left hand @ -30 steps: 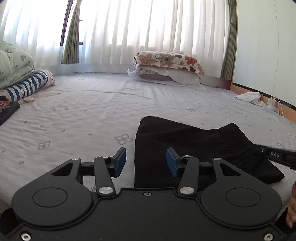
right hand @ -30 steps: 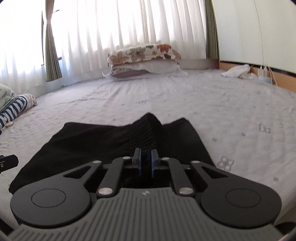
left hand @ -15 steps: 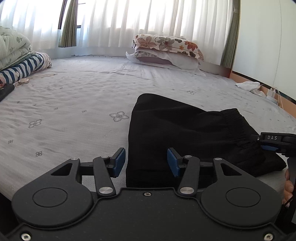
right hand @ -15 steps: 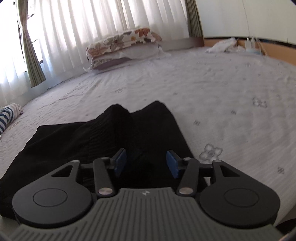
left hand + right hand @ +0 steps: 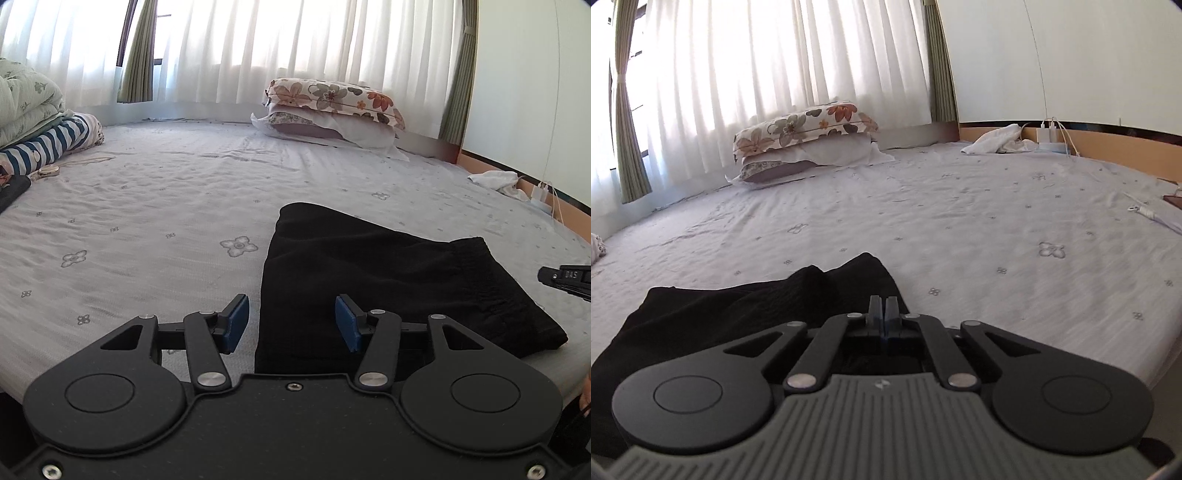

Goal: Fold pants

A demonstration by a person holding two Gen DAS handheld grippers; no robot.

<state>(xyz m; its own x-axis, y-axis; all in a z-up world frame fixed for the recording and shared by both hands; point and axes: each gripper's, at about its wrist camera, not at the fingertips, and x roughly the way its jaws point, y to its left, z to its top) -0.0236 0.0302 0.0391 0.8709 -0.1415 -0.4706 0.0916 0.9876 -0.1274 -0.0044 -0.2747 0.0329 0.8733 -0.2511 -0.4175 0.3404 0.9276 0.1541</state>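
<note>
The black pants (image 5: 369,277) lie folded into a flat rectangle on the pale flowered bed sheet (image 5: 147,221), elastic waistband at the right. My left gripper (image 5: 291,321) hovers over their near left edge. Its jaws are opening, and the blue pads (image 5: 236,325) press on nothing. From the right wrist, the pants (image 5: 738,314) spread to the left. My right gripper (image 5: 882,310) is shut at their right edge, pads together, with no fabric visible between them. The tip of the right gripper (image 5: 565,278) shows at the right of the left wrist view.
Stacked floral pillows (image 5: 332,107) sit at the head of the bed under white curtains. A folded quilt and striped bedding (image 5: 44,122) lie at the far left. A white cloth (image 5: 997,142) and a charger lie by the wooden edge on the right. The bed's front edge is just below me.
My right gripper opened over the pants' waistband, then shut again, and it has shifted right to the pants' right edge. The left gripper stays in place, jaws slightly wider.
</note>
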